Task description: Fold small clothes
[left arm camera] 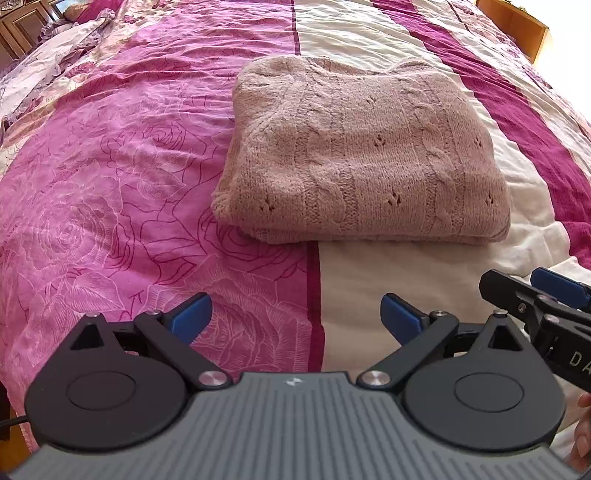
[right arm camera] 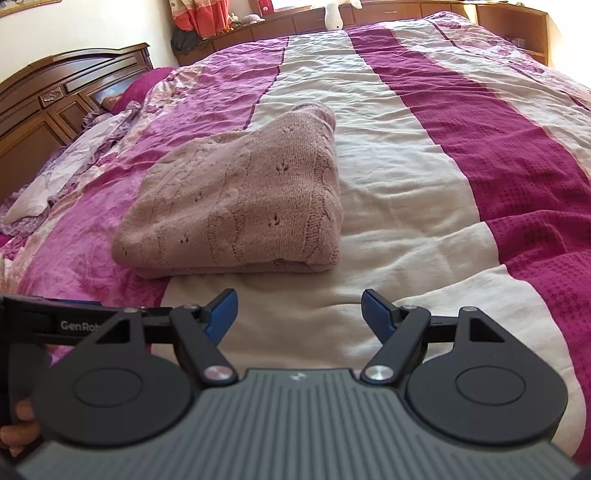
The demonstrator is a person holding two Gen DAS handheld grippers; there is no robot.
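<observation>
Blue fingers [left arm camera: 192, 315] before folded cable-knit sweater [left arm camera: 362, 155]

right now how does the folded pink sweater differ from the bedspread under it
The sweater is plain dusty pink cable knit; the bedspread is striped magenta, cream and rose print. The sweater is folded into a thick compact stack; the bedspread lies spread out and wrinkled. Both are pinkish fabric, and neither hand-held gripper touches them.

A home bedroom — quilted bedspread [right arm camera: 424, 155], carved wooden headboard [right arm camera: 55, 99], wall cabinets [right arm camera: 388, 14].
</observation>
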